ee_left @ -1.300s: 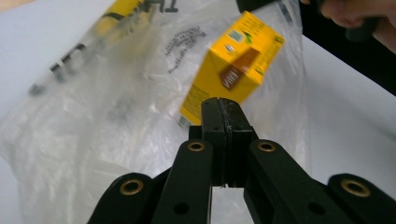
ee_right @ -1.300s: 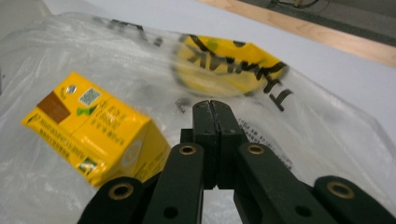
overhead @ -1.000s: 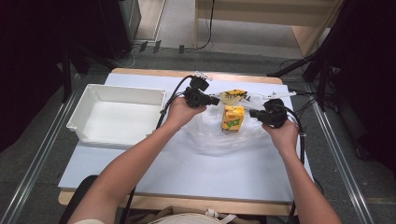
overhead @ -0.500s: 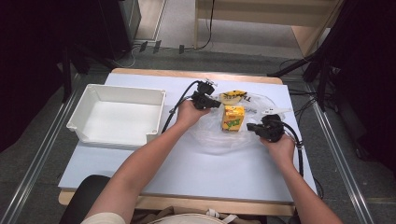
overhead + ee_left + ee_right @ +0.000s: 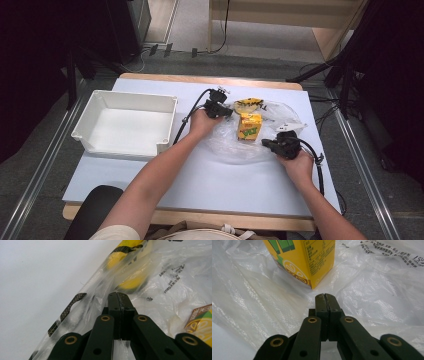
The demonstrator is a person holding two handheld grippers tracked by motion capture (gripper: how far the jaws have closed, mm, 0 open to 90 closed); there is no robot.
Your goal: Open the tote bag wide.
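Nearest the person, the right gripper (image 5: 267,144) sits low at the near right edge of the clear plastic bag (image 5: 235,145) spread on the counter (image 5: 210,185). In the right gripper view its jaws are pressed together, tips meeting over the crinkled film; whether a fold of film is pinched between them cannot be told. Just beyond those tips stands the yellow juice carton (image 5: 307,260), upright on the plastic, one lower corner pointing toward the gripper.

Farther out, the left gripper (image 5: 226,110) lies at the bag's far left edge, beside the carton (seen from above, the carton (image 5: 249,125) stands between the two grippers). In the left gripper view its jaws are likewise closed tip to tip against the film; again, whether any film is caught cannot be told. Ahead of them a yellow-and-black packet (image 5: 130,277) shows through the plastic, near the bag's printed lettering.

At the far edge of the bag, in the high view, that packet (image 5: 248,104) lies behind the carton. To the left, well apart from the bag, a white tray (image 5: 125,102) rests on the counter.
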